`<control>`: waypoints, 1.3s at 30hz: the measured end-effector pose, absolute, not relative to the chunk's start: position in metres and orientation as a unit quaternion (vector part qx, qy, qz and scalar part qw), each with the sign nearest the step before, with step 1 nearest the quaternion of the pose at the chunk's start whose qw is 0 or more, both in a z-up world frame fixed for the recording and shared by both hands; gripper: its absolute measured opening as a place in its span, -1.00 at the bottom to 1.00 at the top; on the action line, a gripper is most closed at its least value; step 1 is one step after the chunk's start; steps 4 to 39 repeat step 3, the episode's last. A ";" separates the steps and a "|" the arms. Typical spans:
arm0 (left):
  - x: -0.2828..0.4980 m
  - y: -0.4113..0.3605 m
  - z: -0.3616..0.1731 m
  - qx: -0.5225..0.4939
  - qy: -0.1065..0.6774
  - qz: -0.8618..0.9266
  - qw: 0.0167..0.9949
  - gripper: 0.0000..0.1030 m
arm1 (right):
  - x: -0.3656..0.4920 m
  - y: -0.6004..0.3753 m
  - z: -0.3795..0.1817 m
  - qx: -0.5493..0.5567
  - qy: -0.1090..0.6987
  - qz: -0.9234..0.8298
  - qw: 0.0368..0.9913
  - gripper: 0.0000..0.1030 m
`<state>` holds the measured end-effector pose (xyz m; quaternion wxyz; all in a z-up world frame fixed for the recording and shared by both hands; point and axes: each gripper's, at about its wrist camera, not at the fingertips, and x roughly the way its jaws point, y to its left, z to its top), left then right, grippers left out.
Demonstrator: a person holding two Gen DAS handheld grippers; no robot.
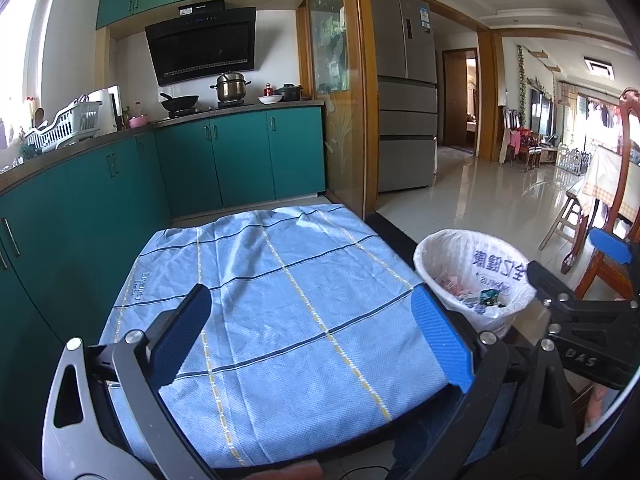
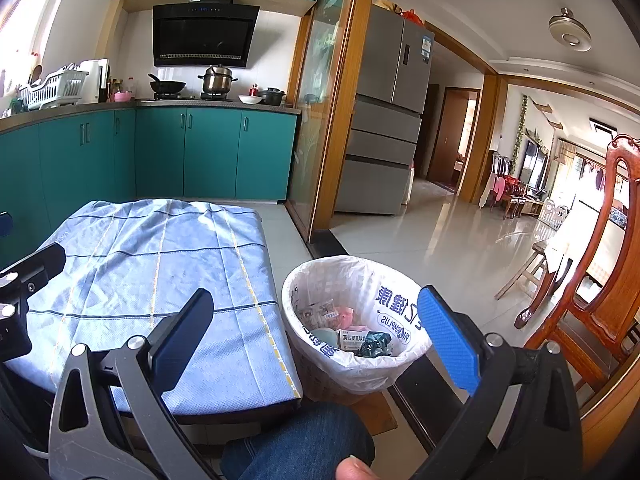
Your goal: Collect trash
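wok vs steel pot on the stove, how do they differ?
The wok is black, low and open, with a long handle pointing left; the steel pot is shiny, taller and covered by a lid with a knob. The wok sits on the left burner, the steel pot on the right. Both rest on the same stove.

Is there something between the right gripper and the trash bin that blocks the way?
Nothing visible does. The right gripper, jaws open and empty, faces the bin beside the table; only open air lies between them, and the bin's mouth is uncovered.
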<state>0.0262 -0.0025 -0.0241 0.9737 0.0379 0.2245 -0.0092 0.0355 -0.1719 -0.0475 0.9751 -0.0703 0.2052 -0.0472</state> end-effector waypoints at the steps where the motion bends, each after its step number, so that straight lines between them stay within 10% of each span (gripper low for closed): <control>1: 0.029 0.000 -0.025 0.041 0.223 -0.002 0.974 0.94 | 0.036 -0.171 -0.048 -0.073 0.205 -0.048 0.975 0.93; 39: 0.037 0.007 -0.030 0.053 0.215 0.015 0.975 0.94 | 0.038 -0.168 -0.048 -0.083 0.202 -0.050 0.974 0.93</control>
